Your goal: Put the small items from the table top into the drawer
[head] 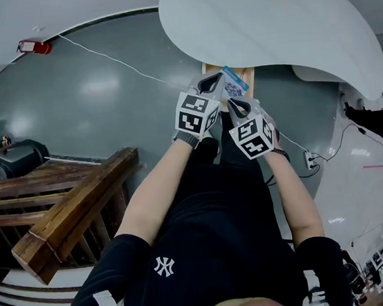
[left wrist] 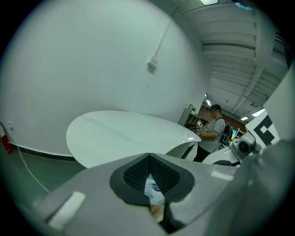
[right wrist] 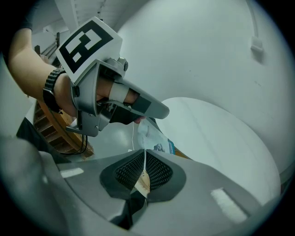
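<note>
**Both tools pinch one sachet over the open drawer**

The left tool (head: 210, 82) is clamped on the upper edge of a blue-and-white sachet (head: 233, 78). The right tool (head: 239, 106) is closed almost fully on the sachet's thin lower edge, where a tan scrap shows between the pads; it may be a tag or wood seen beyond, I cannot tell which. The sachet hangs in the air between the two, just under the rim of the round white desk (head: 280, 21) and above the pale wooden drawer (head: 248, 77). Gripping a limp packet at two ends probably keeps it from swinging or folding. Both tools tilt downward, which suits lowering it in. It has not yet been let go, so this item seems close to done.
</note>
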Tool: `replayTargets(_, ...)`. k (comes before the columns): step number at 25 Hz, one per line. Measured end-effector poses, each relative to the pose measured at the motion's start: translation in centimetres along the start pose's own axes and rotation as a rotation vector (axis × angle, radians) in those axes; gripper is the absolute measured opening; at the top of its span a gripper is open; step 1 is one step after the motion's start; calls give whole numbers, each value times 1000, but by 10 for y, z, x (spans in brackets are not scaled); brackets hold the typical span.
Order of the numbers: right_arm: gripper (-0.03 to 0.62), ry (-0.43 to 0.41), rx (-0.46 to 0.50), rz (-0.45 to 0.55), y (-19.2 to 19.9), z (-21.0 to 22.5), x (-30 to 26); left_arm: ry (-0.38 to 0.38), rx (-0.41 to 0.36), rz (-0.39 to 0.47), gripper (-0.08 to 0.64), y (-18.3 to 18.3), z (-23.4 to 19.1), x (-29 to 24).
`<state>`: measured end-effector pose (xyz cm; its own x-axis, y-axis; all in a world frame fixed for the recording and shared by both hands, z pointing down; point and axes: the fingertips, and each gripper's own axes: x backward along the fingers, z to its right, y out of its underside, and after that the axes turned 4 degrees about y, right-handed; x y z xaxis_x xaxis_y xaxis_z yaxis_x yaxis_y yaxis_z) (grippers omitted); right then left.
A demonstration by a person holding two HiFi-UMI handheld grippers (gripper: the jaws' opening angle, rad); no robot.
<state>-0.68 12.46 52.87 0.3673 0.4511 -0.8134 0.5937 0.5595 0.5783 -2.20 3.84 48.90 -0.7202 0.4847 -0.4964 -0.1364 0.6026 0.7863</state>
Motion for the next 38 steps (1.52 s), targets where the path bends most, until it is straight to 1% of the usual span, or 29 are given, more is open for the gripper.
replayTargets(6, 40, -2, 8, -4, 2, -4, 2, -24, 2, 10, 0, 1, -10, 10)
replayTargets(13, 39, 8, 11, -24, 9, 0, -8, -21, 9, 1, 0, 7, -10, 12)
replayTargets(18, 40, 21, 39, -41, 10, 16, -26, -47, 27, -6, 0, 9, -22, 13)
replayTargets(26, 40, 2, 49, -110, 24, 54, -71, -75, 75, -28, 0, 8, -43, -4)
replayTargets(32, 43, 19, 112, -145, 41, 75, -105, -93, 113, -36, 0, 7, -57, -23)
replayTargets(34, 58, 14, 120, -154, 49, 73, -118, -99, 124, -39, 0, 10, -61, -27)
replayTargets(37, 118, -46, 103, -208, 68, 62, -137, -111, 142, -45, 0, 16, -68, -30)
replayTargets(38, 121, -65, 94, -223, 73, 59, -140, -115, 148, -48, 0, 18, -70, -31)
